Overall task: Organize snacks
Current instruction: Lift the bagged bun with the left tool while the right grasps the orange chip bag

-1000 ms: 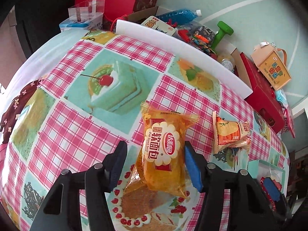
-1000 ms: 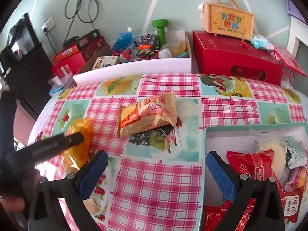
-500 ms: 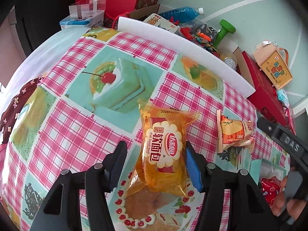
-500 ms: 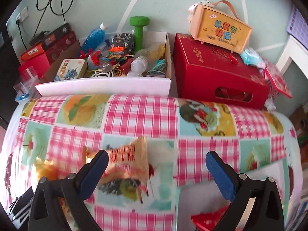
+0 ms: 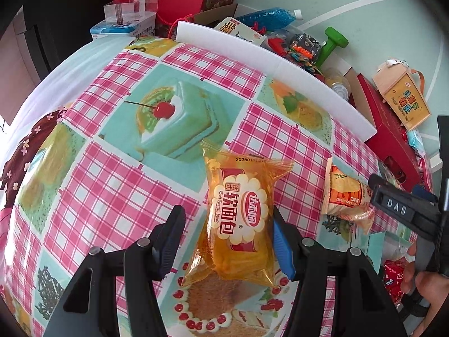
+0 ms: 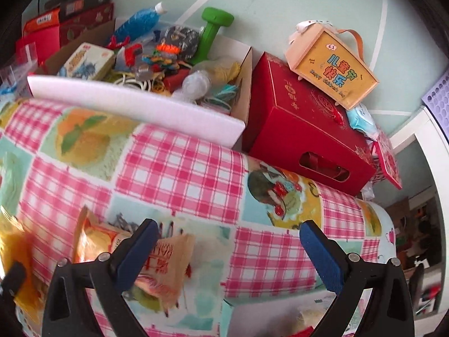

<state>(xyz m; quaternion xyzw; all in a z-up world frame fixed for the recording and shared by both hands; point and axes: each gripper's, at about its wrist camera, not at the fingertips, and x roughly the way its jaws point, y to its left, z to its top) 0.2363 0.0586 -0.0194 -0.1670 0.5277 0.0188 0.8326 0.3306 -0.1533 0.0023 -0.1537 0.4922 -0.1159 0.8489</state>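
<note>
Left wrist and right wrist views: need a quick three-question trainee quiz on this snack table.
1. True or false: the soft bread packet lies between the fingers of the left gripper.
2. What stands on the red box? A: green dumbbell. B: yellow gift box. C: blue bottle.
3. Fill in: the jaws of the right gripper stand ___.
Key: 1 true; 2 B; 3 open.
</note>
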